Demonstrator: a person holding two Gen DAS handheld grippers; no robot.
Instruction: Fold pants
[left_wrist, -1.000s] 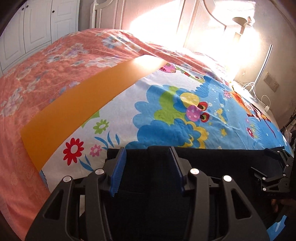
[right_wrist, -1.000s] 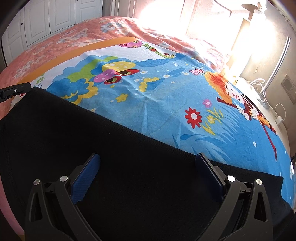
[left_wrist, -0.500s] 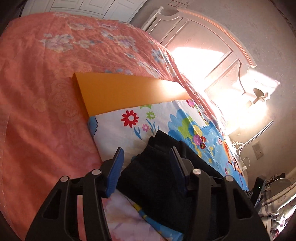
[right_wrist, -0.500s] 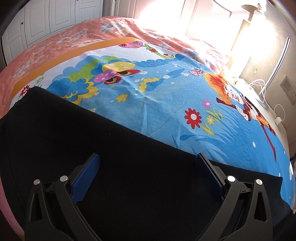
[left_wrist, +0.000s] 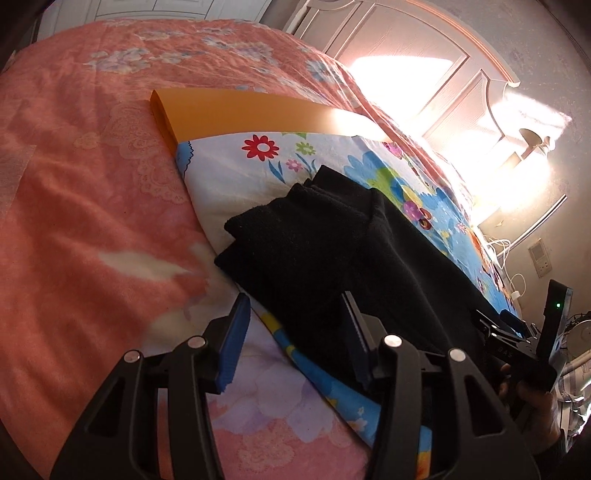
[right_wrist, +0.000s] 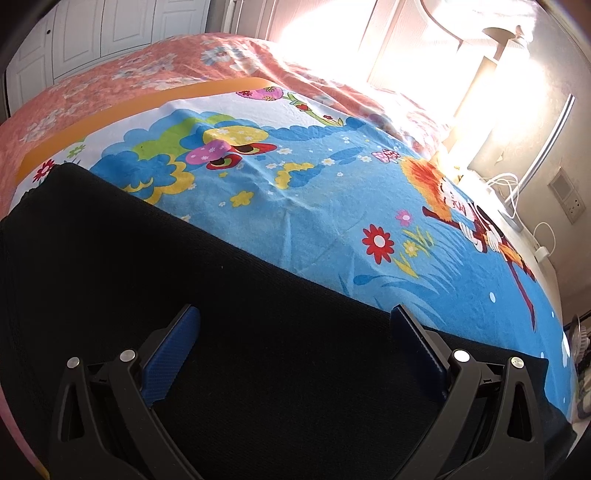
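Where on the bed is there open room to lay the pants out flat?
The cartoon sheet is bare from the far edge of the black pants up to the orange board. The pink quilt left of the sheet is also clear. It is crowded along the near edge, where the pants lie bunched.

cartoon sheet (right_wrist: 317, 206) | orange board (left_wrist: 236, 114) | pink bedspread (left_wrist: 74, 206) | headboard (left_wrist: 417, 62)

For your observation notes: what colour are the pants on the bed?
Black all over; the pants show best in the left wrist view.
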